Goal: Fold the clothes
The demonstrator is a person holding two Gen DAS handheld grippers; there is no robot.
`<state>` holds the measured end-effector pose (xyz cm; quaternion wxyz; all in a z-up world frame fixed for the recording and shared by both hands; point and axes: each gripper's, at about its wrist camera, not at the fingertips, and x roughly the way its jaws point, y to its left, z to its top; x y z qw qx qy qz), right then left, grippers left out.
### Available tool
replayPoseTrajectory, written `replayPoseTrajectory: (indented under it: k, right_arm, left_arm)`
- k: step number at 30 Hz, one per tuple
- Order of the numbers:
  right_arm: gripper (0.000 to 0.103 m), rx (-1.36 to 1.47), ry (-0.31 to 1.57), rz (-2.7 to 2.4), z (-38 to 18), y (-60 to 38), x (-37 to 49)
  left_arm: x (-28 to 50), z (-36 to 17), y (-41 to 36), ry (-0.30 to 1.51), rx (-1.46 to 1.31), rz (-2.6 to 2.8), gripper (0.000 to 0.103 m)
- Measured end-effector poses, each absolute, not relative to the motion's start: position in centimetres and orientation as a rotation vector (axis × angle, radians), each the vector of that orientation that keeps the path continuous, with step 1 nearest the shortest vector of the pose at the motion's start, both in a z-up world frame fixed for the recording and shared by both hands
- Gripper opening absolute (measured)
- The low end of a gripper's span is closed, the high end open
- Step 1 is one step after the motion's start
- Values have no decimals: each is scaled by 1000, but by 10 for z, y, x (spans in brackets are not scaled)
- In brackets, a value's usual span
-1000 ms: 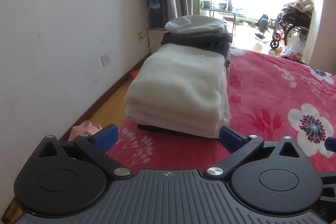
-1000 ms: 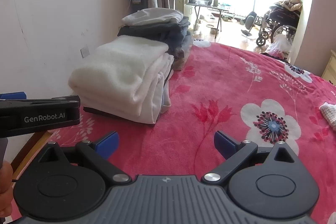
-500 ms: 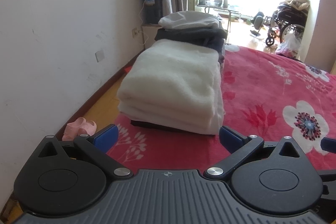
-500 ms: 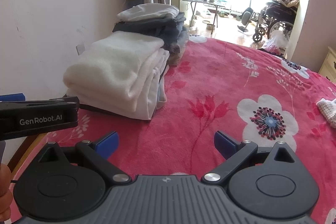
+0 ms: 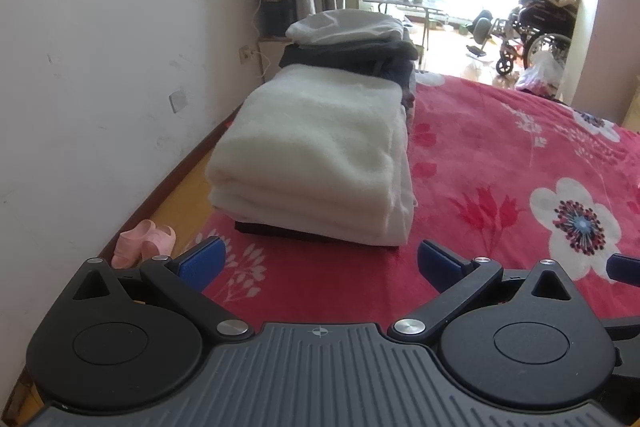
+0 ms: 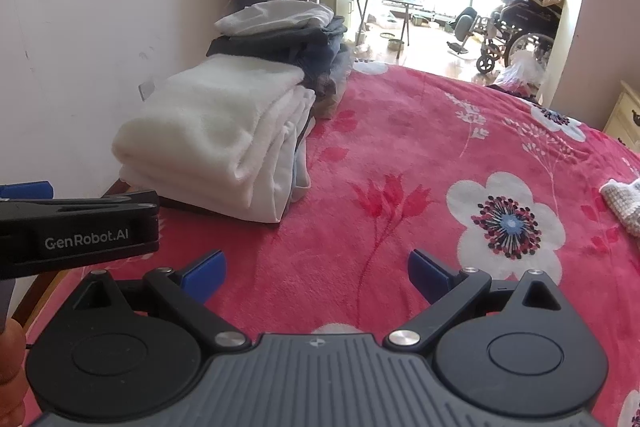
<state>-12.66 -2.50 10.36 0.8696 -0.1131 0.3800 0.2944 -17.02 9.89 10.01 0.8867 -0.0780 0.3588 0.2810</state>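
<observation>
Both grippers hover wide apart and empty above a red floral bed (image 5: 500, 147). Ahead of the left gripper (image 5: 320, 261) sits a folded white stack (image 5: 316, 151). Right of the right gripper (image 6: 316, 273), a knitted cloth (image 6: 624, 201) is cut off.

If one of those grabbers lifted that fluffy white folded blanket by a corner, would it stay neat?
Probably not. The white blanket looks soft and thick, folded in loose layers, so a lifted corner would likely peel open and droop. It seems bulky, so fairly heavy for one grip. Pushed, its fuzzy surface would probably drag on the plush red bedspread rather than slide.
</observation>
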Motion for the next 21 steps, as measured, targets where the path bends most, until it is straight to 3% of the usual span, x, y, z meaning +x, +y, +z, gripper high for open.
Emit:
replayPoseTrajectory:
  k: [21]
  right_arm:
    - [101,-237,816,609,101,-24,-126]
  left_arm:
    - [-168,96,99,768,-170,573,103]
